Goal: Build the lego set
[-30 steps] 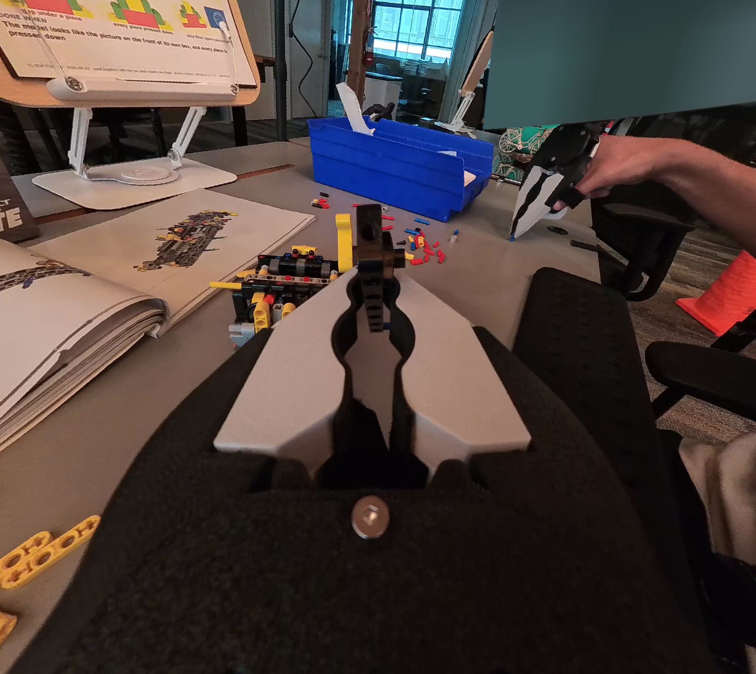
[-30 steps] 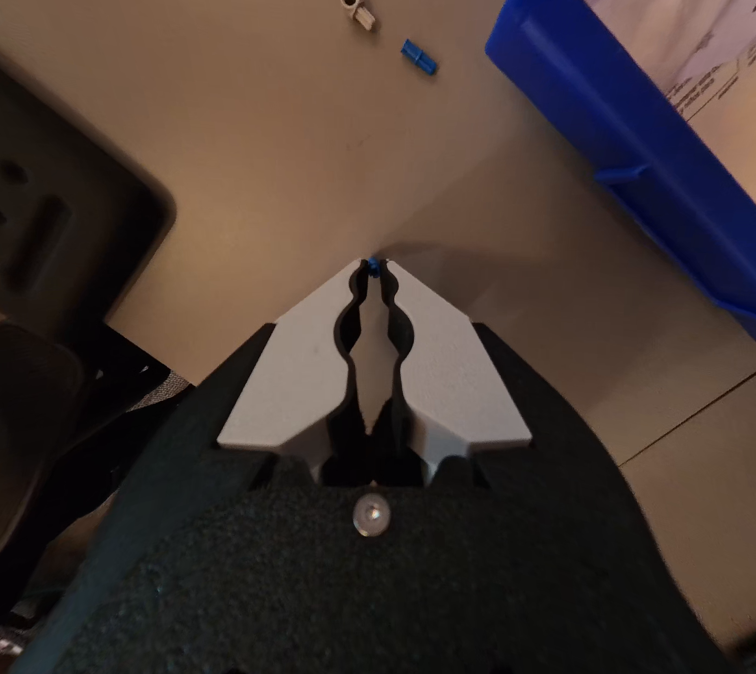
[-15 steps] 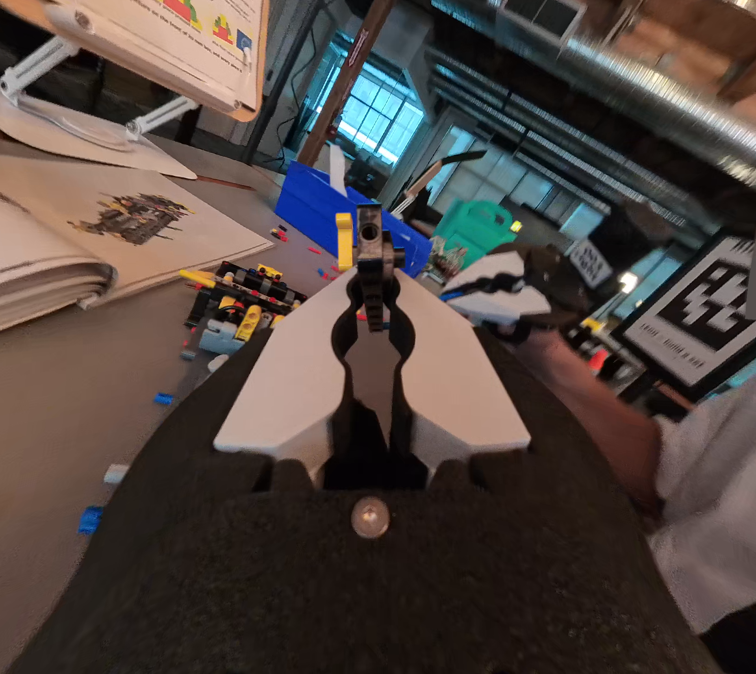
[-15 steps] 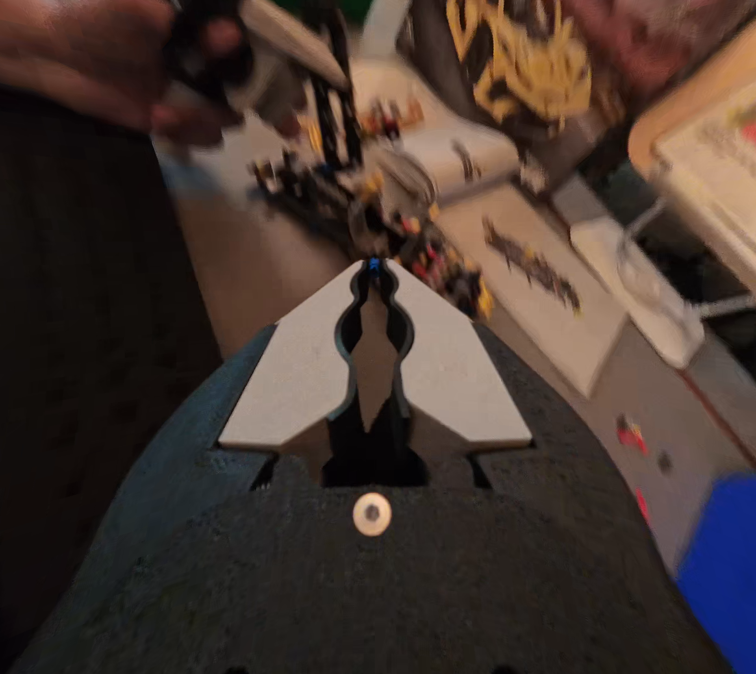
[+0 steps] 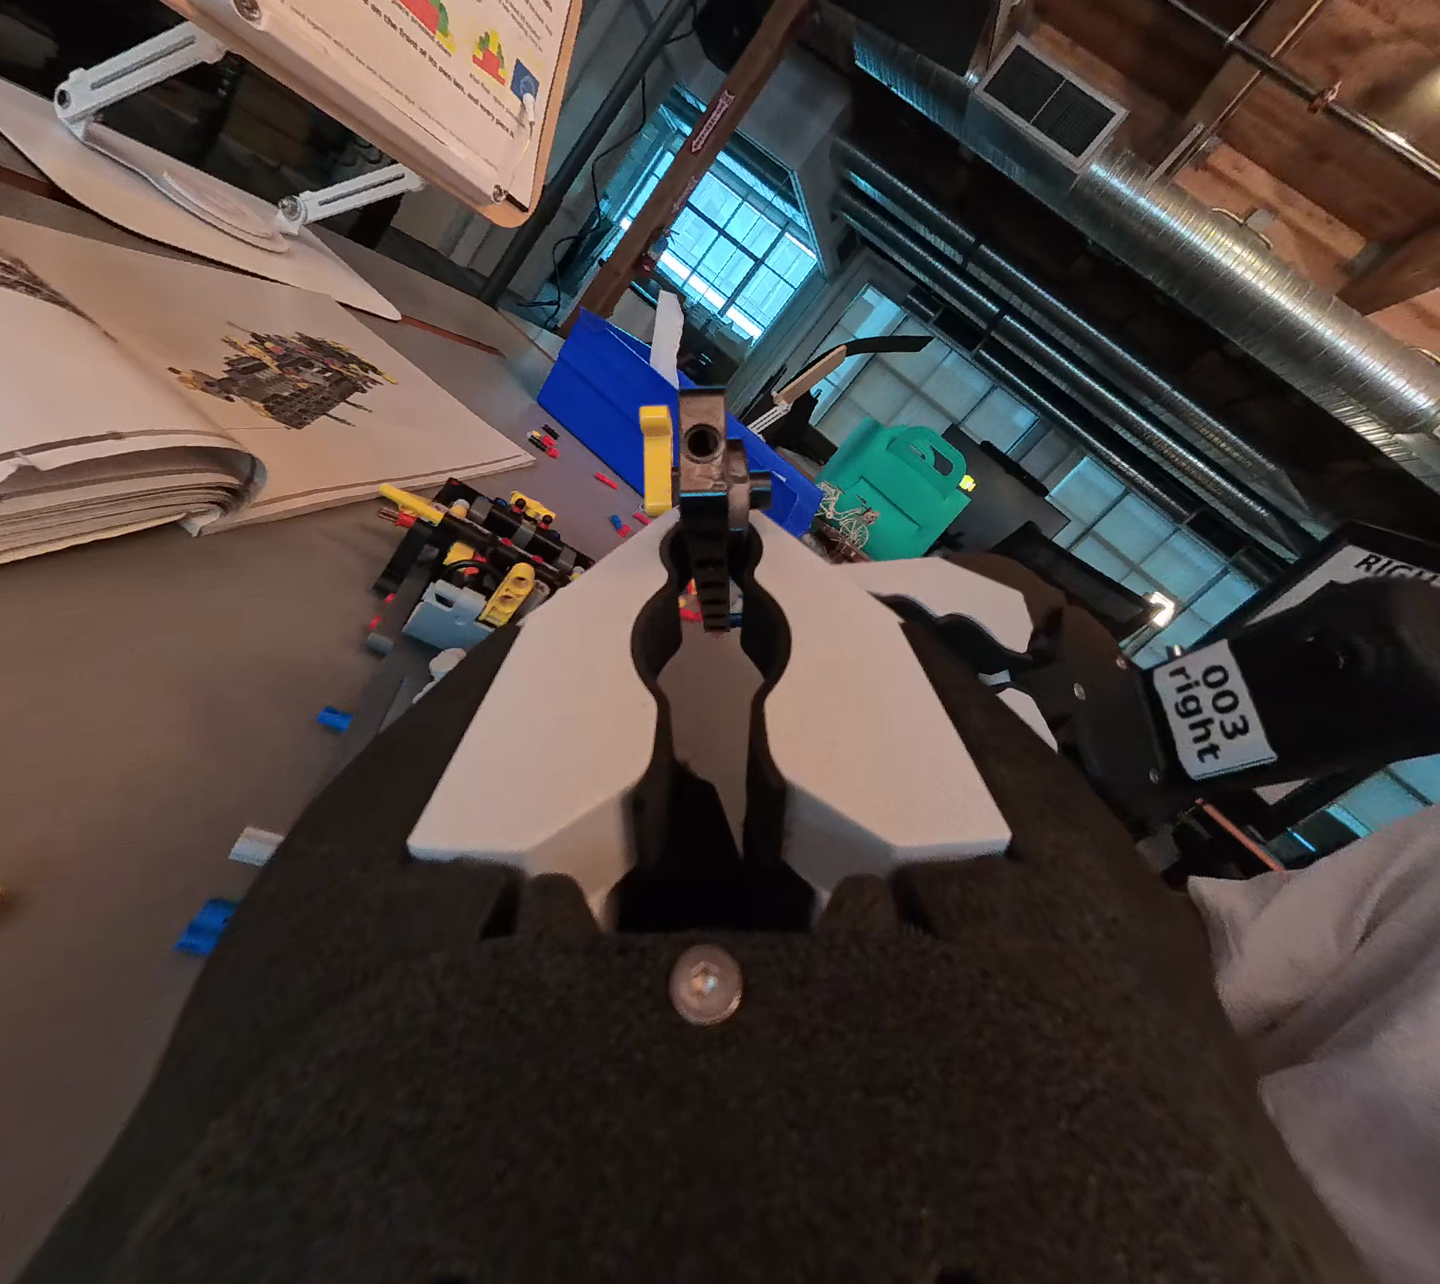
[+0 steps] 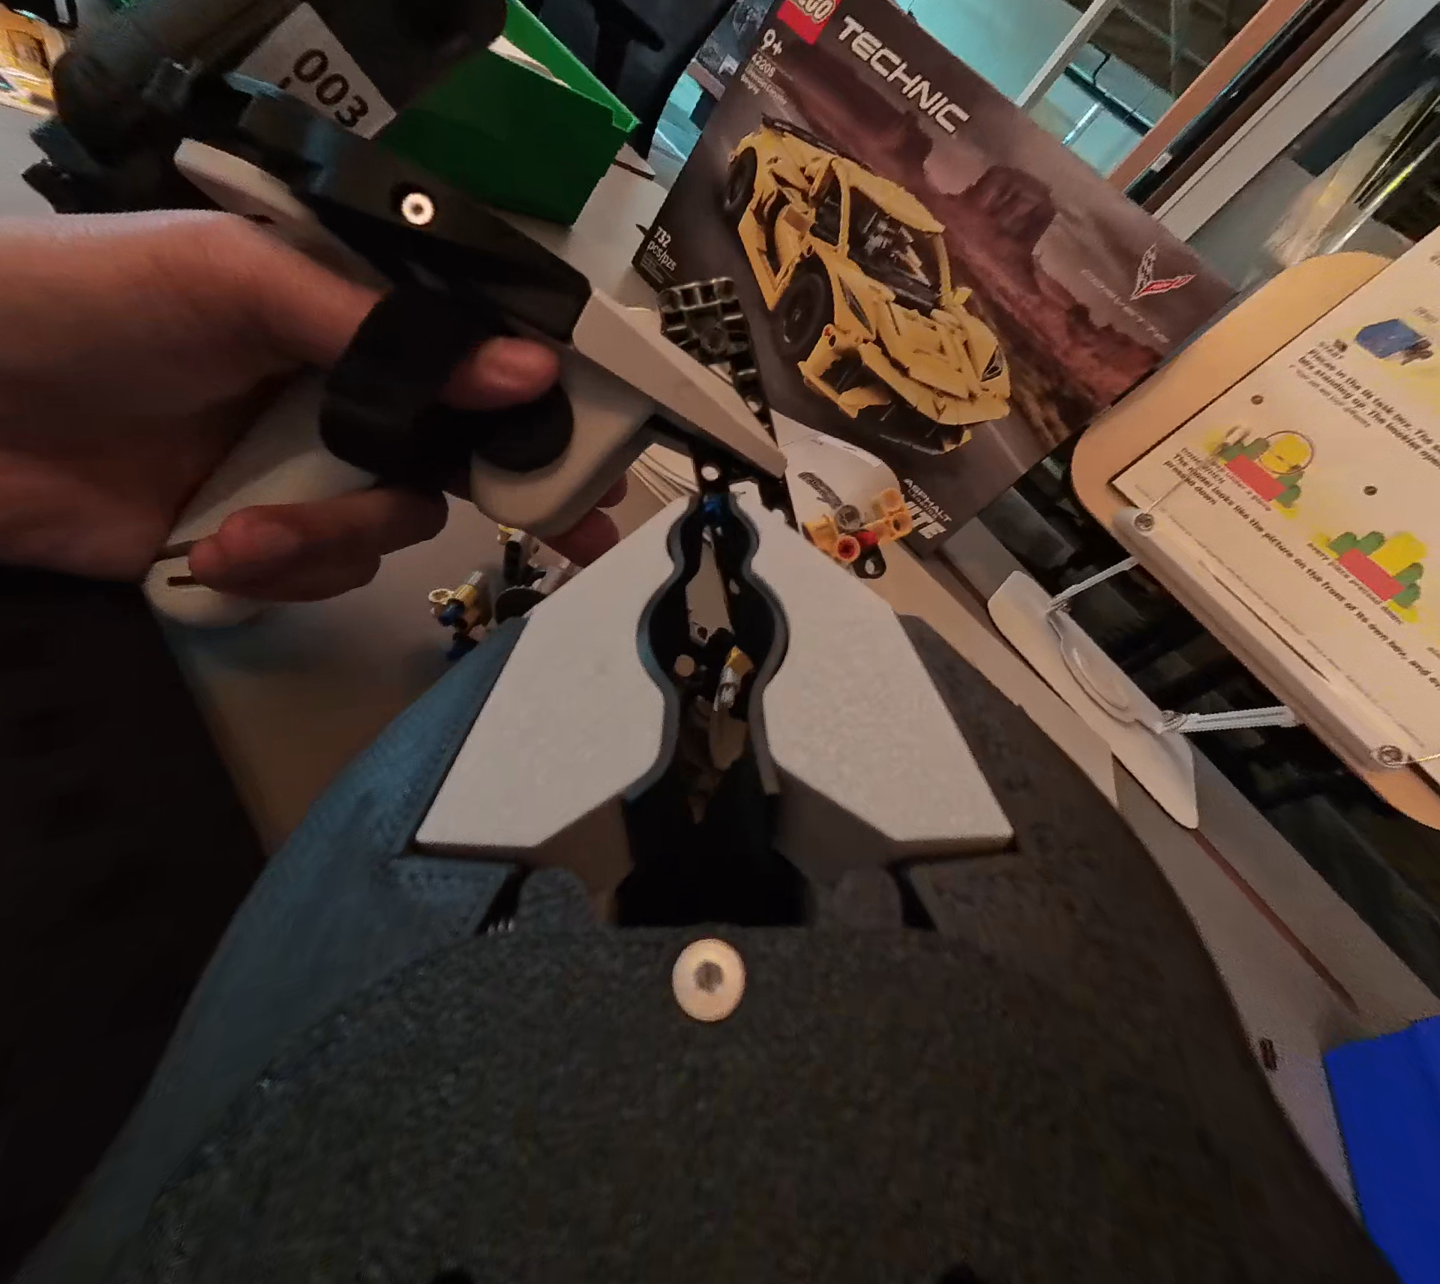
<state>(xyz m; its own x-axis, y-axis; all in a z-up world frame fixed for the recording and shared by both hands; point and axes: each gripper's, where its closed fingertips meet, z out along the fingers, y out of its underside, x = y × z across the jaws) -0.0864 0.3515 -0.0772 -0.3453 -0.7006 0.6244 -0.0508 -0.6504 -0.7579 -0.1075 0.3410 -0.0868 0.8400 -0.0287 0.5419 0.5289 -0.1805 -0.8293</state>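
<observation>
The grey counter [image 5: 140, 631] fills the left of the left wrist view, with an open instruction book [image 5: 257, 389] at left centre, a blue bin [image 5: 600, 382] just above frame centre, and the part-built lego model [image 5: 475, 545] of black, yellow and grey pieces lying between book and claw. In the right wrist view the set's box [image 6: 896, 218], showing a yellow car, stands at upper centre. The left claw [image 5: 705, 522] is pressed together on a black lego frame piece [image 5: 705, 459], which stands up past its tips, held in the air above the counter. The right claw [image 6: 713, 514] pinches a small blue pin [image 6: 713, 506] at its very tips, right beside the lower end of the black piece where the other claw grips it. The step in hand looks like seating the pin in a hole of the black piece. Next, the pin must line up square with a hole and be pushed straight in while the left claw holds firm.
</observation>
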